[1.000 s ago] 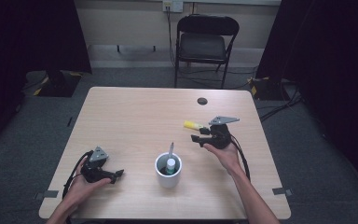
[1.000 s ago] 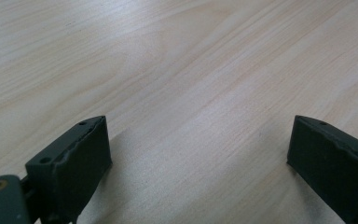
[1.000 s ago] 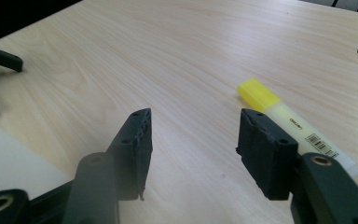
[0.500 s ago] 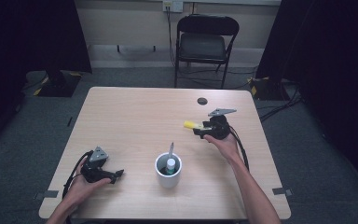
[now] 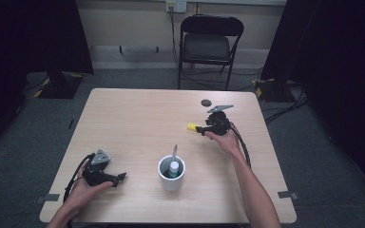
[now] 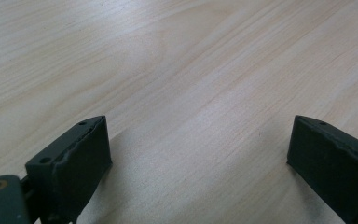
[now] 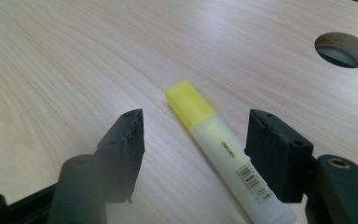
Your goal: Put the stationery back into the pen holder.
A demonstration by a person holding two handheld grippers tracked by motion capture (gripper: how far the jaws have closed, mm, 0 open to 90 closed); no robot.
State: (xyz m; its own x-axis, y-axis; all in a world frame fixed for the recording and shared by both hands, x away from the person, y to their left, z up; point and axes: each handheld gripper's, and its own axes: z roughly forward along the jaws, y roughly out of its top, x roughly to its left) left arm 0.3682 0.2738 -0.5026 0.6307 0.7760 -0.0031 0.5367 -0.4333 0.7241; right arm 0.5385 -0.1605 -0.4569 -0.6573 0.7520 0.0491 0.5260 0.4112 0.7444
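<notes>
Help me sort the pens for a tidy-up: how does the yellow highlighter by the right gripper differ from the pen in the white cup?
The yellow highlighter lies flat on the table, while the pen stands upright in the white cup. The highlighter looks thick, with a yellow cap and pale labelled body; the pen looks thin and grey. The highlighter sits between the open jaws of the right gripper; the pen is apart from both grippers.

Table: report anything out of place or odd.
One yellow highlighter lies loose on the table, between the open jaws of the right gripper, while other pens stand in the white cup. No spill or damage shows.
</notes>
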